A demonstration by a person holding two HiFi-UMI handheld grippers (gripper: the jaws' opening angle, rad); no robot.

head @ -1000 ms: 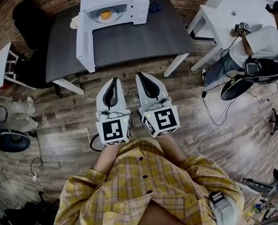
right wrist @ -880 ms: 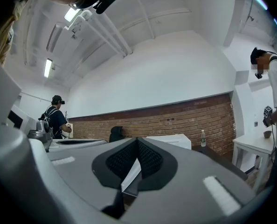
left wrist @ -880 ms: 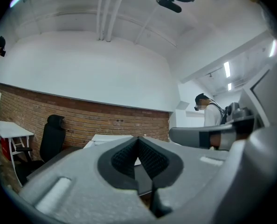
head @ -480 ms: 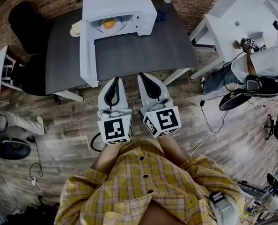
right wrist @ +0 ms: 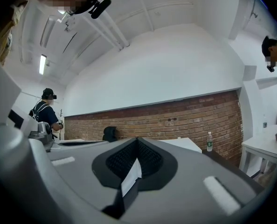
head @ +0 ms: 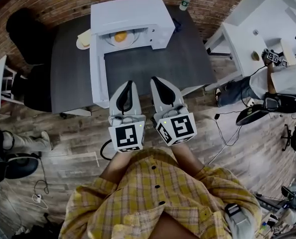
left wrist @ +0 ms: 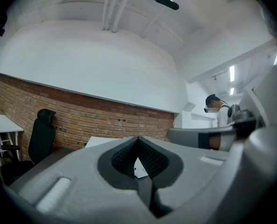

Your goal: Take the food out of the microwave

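A white microwave (head: 130,16) stands at the back of a dark grey table (head: 188,59), its door (head: 97,73) swung open to the left. Inside, yellow-orange food (head: 120,36) lies on a pale plate. My left gripper (head: 128,83) and right gripper (head: 154,79) are held side by side over the table's near edge, pointing at the microwave and well short of it. Both are shut with nothing between their jaws. In the left gripper view, the left gripper (left wrist: 138,141) shows closed jaws against a brick wall. In the right gripper view, the right gripper (right wrist: 137,143) does too.
A small plate (head: 83,40) lies on the table left of the microwave, and a water bottle (head: 186,0) stands behind it. A black chair (head: 26,29) is at the left. At the right, a person (head: 282,81) sits by a white table (head: 242,34). Cables lie on the wooden floor.
Both grippers have moved forward together from over the floor to the table's near edge, still shut. The microwave and table now lie closer in the head view.
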